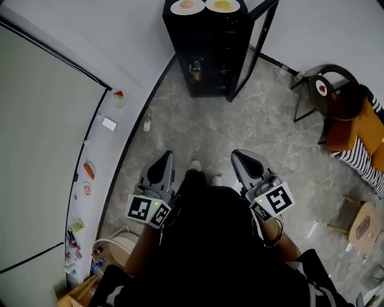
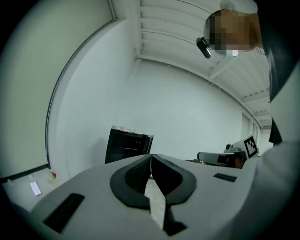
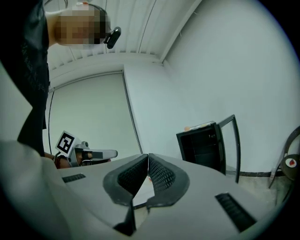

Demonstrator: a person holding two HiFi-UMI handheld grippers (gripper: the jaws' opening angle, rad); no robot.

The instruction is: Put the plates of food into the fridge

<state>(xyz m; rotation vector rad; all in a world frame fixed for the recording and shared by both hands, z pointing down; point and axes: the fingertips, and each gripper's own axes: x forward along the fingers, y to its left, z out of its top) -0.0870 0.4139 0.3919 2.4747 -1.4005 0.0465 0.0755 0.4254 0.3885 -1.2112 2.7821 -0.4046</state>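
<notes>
Resting on the flat top of the black fridge (image 1: 207,54), two plates of food are seen just beside each other: a plate with pinkish food (image 1: 187,6) toward the top's left edge and a plate with yellow food (image 1: 222,5) toward its right edge. The fridge is set on the grey floor (image 1: 240,132) against the far wall (image 1: 312,24), and its door (image 1: 257,42) is swung open at the right side. Well apart from it, the left gripper (image 1: 163,157) and the right gripper (image 1: 240,154) are held side by side above the floor, pointed toward the fridge. The fingers of each are pressed together at the tips, with nothing caught between them. A small plate (image 1: 322,88) is seen on a round dark table (image 1: 342,99) near the floor's right edge.
</notes>
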